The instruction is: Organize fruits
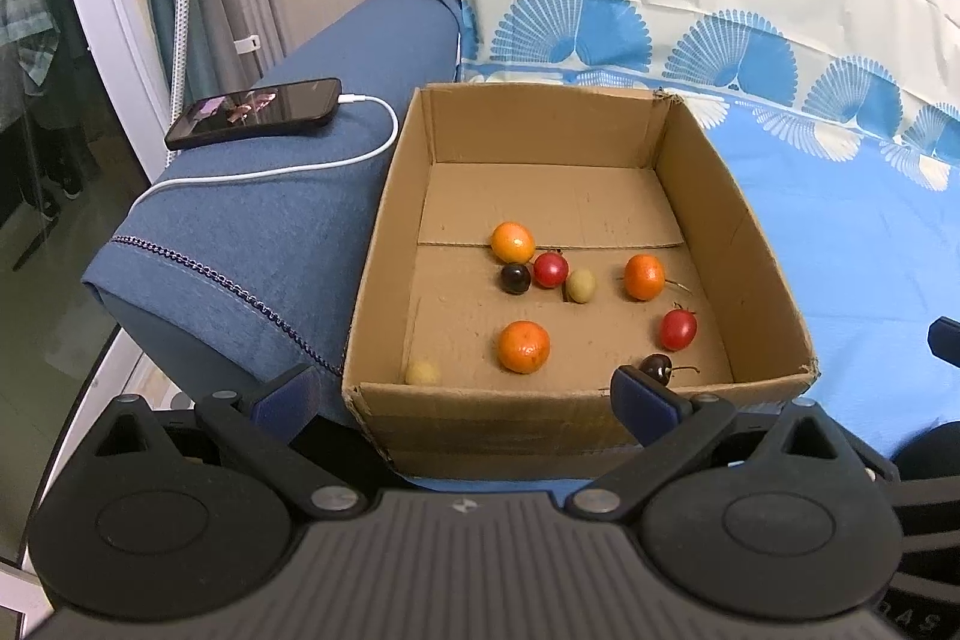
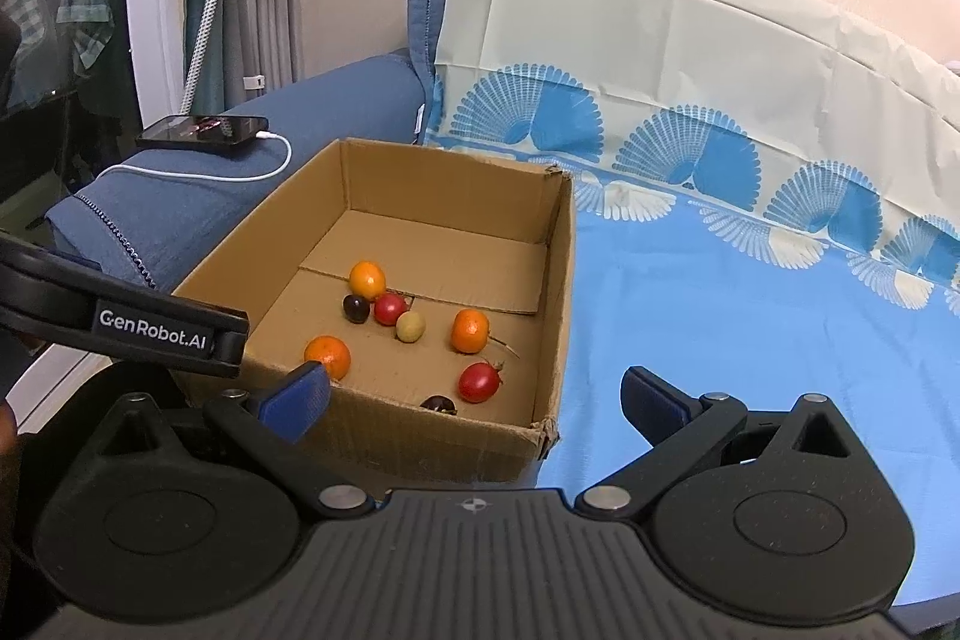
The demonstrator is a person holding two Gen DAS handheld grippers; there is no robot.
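An open cardboard box (image 1: 762, 250) (image 2: 558, 280) sits on a blue sheet and holds several small fruits: oranges (image 1: 524, 346) (image 2: 470, 331), red tomatoes (image 1: 678, 330) (image 2: 479, 382), dark cherries (image 1: 516, 278) (image 2: 356, 308) and pale yellow-green fruits (image 1: 581, 285) (image 2: 410, 326). My left gripper (image 1: 465, 400) is open and empty, just in front of the box's near wall. My right gripper (image 2: 474, 400) is open and empty, at the box's near right corner. The left gripper's body (image 2: 120, 322) shows at the left of the right wrist view.
A phone (image 1: 255, 112) (image 2: 204, 131) on a white cable (image 1: 270, 175) lies on the blue sofa arm (image 1: 252, 232) left of the box. The blue patterned sheet (image 1: 870, 244) (image 2: 750, 340) stretches to the right. A sofa back stands behind.
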